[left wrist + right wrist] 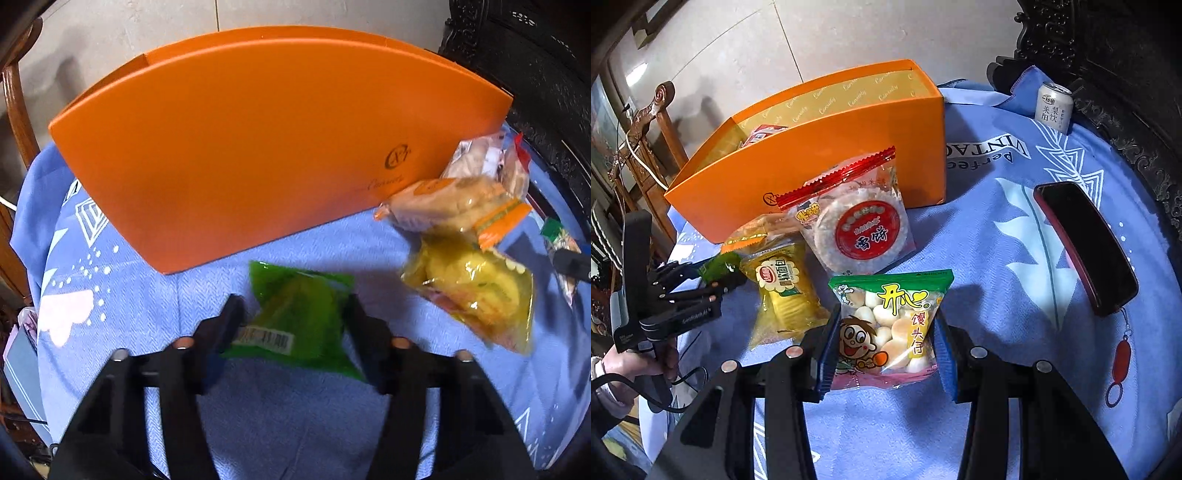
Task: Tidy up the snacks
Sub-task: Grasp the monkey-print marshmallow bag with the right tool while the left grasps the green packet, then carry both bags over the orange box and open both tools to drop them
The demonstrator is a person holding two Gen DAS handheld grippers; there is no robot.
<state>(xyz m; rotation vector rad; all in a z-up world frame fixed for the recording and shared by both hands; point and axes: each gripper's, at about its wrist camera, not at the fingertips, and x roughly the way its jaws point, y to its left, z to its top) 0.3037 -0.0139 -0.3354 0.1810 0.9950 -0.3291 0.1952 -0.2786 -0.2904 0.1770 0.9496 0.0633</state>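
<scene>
Green packet (pixel 295 314): lies on the worktop between your left claw (pixel 293 314) fingers, jaws open, box (pixel 258 147) just beyond. Bun packet (pixel 890 328): sits between your right claw (pixel 886 332) fingers, grip uncertain, box farther off.

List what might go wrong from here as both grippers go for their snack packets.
1. The left gripper straddles the green plastic packet near one corner; it may twist or slip when lifted.
2. The right gripper brackets the puffy green-topped bun-snack bag; squeezing could crush the contents.
3. The yellow bread packet lies between the two grippers, so they may bump it.
</scene>
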